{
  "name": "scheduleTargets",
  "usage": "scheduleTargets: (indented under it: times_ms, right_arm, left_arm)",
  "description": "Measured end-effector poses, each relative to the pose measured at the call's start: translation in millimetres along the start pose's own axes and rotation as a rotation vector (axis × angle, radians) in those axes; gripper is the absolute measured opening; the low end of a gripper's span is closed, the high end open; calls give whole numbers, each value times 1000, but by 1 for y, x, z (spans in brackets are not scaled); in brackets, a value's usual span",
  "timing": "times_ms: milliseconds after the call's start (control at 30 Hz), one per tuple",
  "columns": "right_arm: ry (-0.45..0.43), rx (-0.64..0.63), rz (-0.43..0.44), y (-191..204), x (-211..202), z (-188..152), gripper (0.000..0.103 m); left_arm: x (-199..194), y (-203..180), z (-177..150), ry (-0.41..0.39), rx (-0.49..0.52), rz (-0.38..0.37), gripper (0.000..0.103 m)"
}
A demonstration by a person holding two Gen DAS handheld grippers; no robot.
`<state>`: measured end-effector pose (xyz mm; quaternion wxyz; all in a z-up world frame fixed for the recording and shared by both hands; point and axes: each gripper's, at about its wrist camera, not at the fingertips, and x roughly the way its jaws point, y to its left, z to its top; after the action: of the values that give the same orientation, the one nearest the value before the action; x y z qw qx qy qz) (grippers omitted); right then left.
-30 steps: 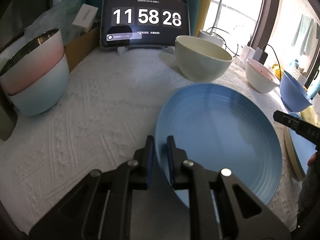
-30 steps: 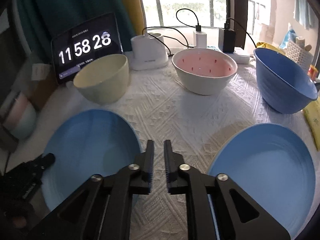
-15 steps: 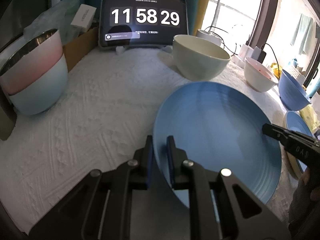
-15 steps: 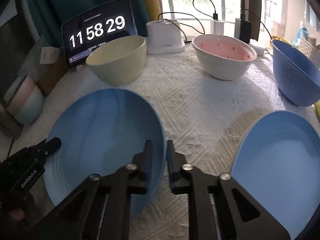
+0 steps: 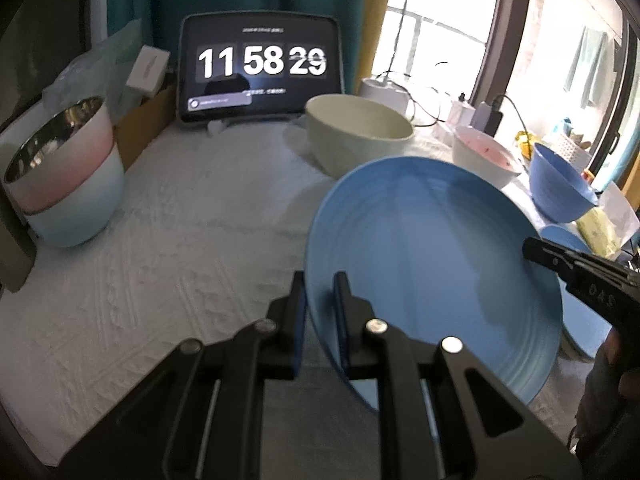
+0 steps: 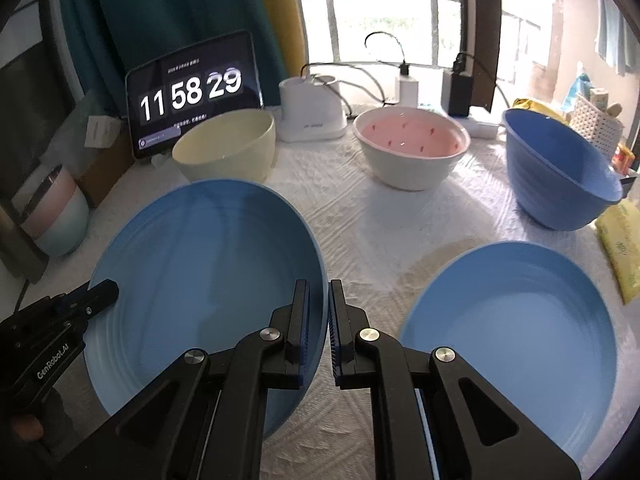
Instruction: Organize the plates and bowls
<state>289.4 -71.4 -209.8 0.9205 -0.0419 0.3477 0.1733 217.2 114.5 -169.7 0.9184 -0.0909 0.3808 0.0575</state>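
Note:
My left gripper (image 5: pixel 320 280) is shut on the left rim of a blue plate (image 5: pixel 432 264) and holds it tilted above the white cloth. My right gripper (image 6: pixel 319 288) has its jaws around the same plate's (image 6: pixel 200 280) right rim; they look shut on it. The right gripper also shows in the left wrist view (image 5: pixel 532 250) at the plate's far edge. A second blue plate (image 6: pixel 508 332) lies on the cloth at the right. A cream bowl (image 6: pixel 226 150), a pink-lined white bowl (image 6: pixel 412 148) and a blue bowl (image 6: pixel 556 172) stand behind.
Stacked pink and pale-blue bowls (image 5: pixel 64 176) stand at the far left. A tablet clock (image 5: pixel 262 68) leans at the back, with a white charger (image 6: pixel 312 110), cables and plugs beside it. A yellow packet (image 6: pixel 620 248) lies at the right edge.
The left gripper has lifted and tilted the blue plate. The right gripper has moved left onto the plate's opposite rim.

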Motion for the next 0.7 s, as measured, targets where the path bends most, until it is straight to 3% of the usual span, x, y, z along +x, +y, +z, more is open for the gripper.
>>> scheduleTargets:
  times_ms: [700]
  right_arm:
    - [-73, 95, -72, -72, -48, -17, 10]
  left_arm:
    - [-15, -80, 1, -10, 109, -98, 13]
